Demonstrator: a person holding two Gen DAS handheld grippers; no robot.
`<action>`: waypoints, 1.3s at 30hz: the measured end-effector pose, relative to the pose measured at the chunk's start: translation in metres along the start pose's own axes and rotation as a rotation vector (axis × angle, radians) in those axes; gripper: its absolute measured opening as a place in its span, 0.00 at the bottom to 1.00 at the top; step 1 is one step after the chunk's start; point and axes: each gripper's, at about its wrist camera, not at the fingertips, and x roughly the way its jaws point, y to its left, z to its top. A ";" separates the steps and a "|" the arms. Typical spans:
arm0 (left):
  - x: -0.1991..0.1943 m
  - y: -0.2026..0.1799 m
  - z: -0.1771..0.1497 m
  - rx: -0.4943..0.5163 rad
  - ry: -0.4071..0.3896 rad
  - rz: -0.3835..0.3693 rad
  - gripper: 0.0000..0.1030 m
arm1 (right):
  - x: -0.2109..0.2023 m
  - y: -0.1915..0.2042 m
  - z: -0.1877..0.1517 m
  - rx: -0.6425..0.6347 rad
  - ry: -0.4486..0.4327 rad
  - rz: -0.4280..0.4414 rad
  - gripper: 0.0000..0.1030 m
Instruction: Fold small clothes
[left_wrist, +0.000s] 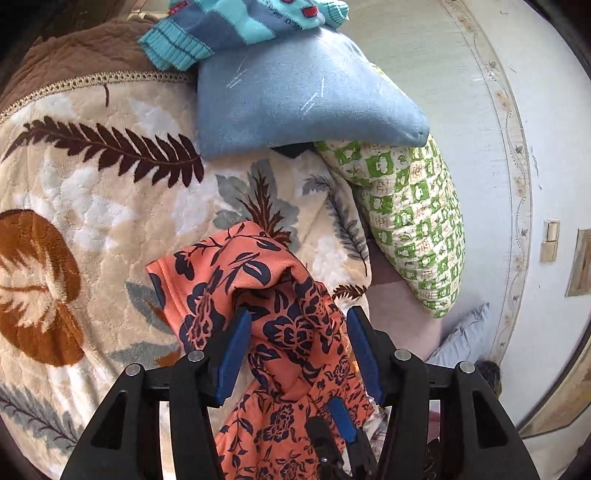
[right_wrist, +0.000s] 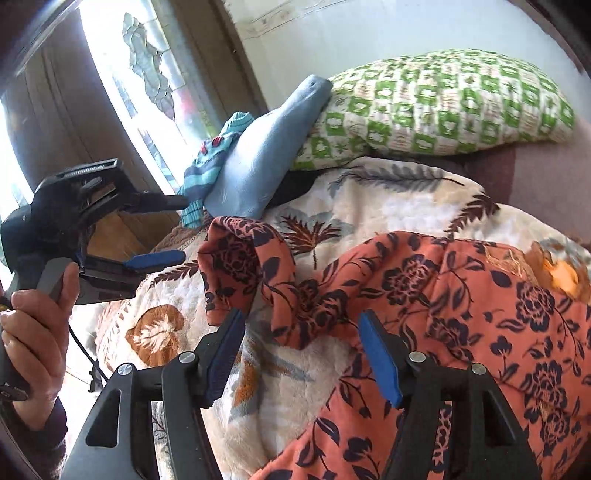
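An orange garment with dark blue flowers (left_wrist: 280, 332) lies crumpled on the leaf-patterned blanket (left_wrist: 92, 206). My left gripper (left_wrist: 299, 321) is open, its blue pads on either side of a raised fold of the garment. In the right wrist view the garment (right_wrist: 461, 314) spreads across the lower right, and its bunched end (right_wrist: 240, 266) rises at centre. My right gripper (right_wrist: 303, 332) is open just above the cloth's edge. The left gripper (right_wrist: 159, 229) shows there at left, held in a hand, jaws apart, beside the bunched end.
A folded light blue garment (left_wrist: 295, 99) and a striped turquoise knit (left_wrist: 229, 29) are stacked at the far end of the blanket. A green checked pillow (left_wrist: 417, 221) lies by the white wall (left_wrist: 517, 110). A window (right_wrist: 122, 85) is at the left.
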 end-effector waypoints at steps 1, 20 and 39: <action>0.008 0.001 0.002 -0.012 0.016 -0.004 0.52 | 0.008 0.004 0.003 -0.020 0.017 0.000 0.64; 0.055 -0.065 -0.003 0.187 -0.015 0.047 0.12 | -0.011 -0.038 -0.025 0.158 -0.121 0.031 0.06; 0.268 -0.190 -0.363 0.874 0.578 0.254 0.12 | -0.159 -0.244 -0.267 0.947 -0.140 0.006 0.10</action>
